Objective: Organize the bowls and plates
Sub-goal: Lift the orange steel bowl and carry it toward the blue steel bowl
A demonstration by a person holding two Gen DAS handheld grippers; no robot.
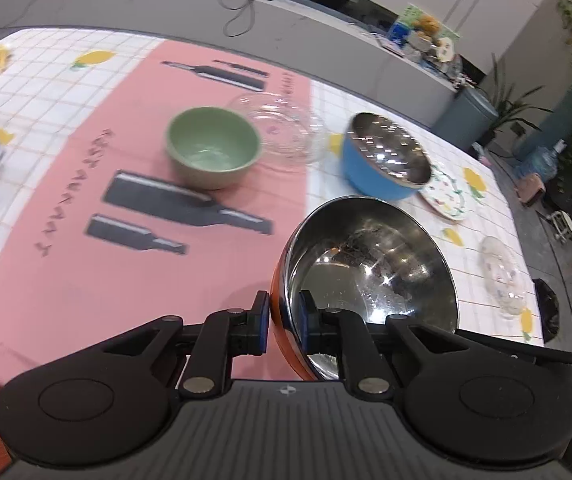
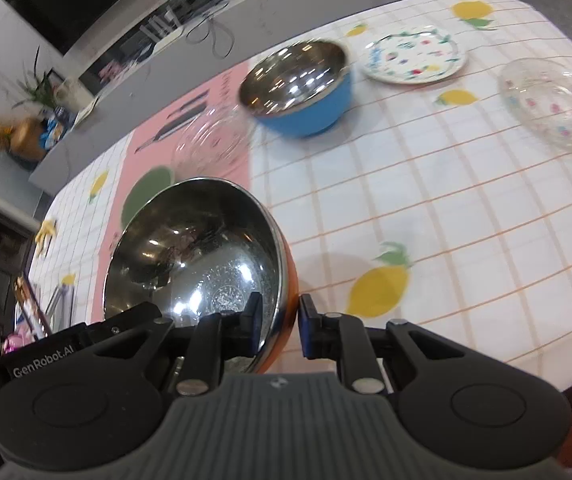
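- Steel-lined orange bowl (image 1: 369,268) is off the tabletop (image 1: 66,288), tilted, pinched at opposite sides of its rim; one finger inside the wall and one outside at each grip
- Left claw (image 1: 284,320) is pressed onto the near rim; right claw (image 2: 278,322) likewise on its own side of the same bowl (image 2: 198,256); both pinch the bowl wall
- Handling, as a judgement: thin metal shell, light and stiff; polished lining looks slick, so a rim pinch could slide or pivot; two opposed holds should check the swing
- Possible nesting target: blue bowl (image 2: 301,88), also steel-lined, standing beyond on the checked cloth; green bowl (image 1: 214,146) sits on the pink mat (image 1: 66,208)
- Clear glass bowl (image 1: 282,128) just beside the green one, and a second glass bowl (image 2: 553,104) well apart to the right; both likely fragile; set down gently, avoid metal knocking glass
- Floral plate (image 2: 413,56) lies flat near the blue bowl
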